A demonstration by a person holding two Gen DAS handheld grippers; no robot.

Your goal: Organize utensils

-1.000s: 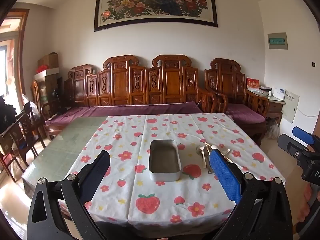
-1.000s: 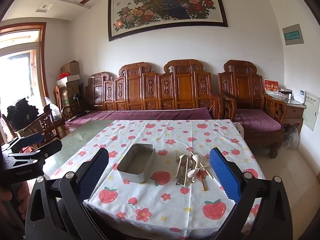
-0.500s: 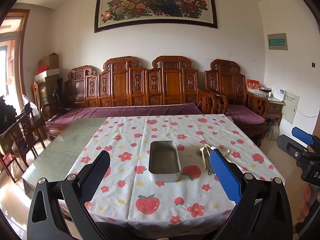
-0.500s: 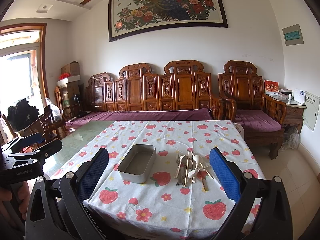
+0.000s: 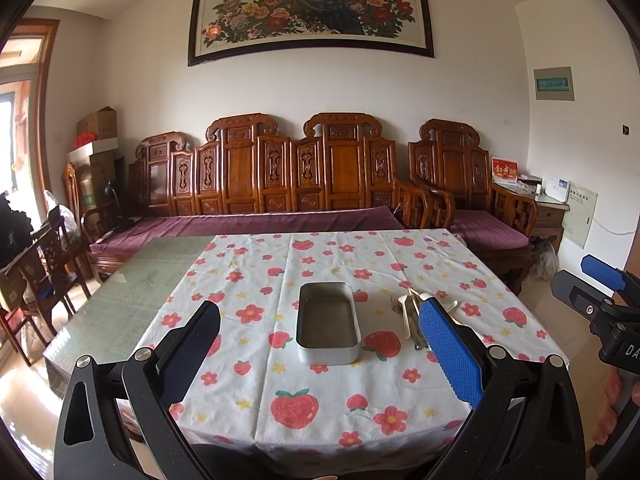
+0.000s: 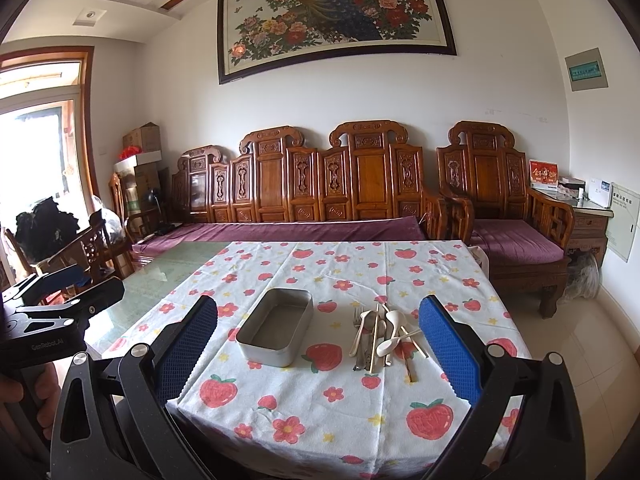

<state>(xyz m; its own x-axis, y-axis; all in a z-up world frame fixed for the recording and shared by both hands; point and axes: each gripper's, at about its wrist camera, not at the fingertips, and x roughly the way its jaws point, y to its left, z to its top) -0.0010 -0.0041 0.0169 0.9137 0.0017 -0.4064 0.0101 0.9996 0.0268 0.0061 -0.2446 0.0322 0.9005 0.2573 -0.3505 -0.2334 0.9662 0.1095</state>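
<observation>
Right wrist view: metal tin (image 6: 276,327) empty mid-bench, utensils (image 6: 380,334) piled just beside it. Both my left hand-held gripper (image 5: 320,354) and right hand-held gripper (image 6: 318,354) spread wide, holding nothing. 0 sorted yet.

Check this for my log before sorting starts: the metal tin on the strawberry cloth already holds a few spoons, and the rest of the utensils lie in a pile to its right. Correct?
Not quite. The metal tin is empty; the right wrist view shows its bare floor. Everything else holds: the utensils lie in a pile to its right on the strawberry cloth.
</observation>
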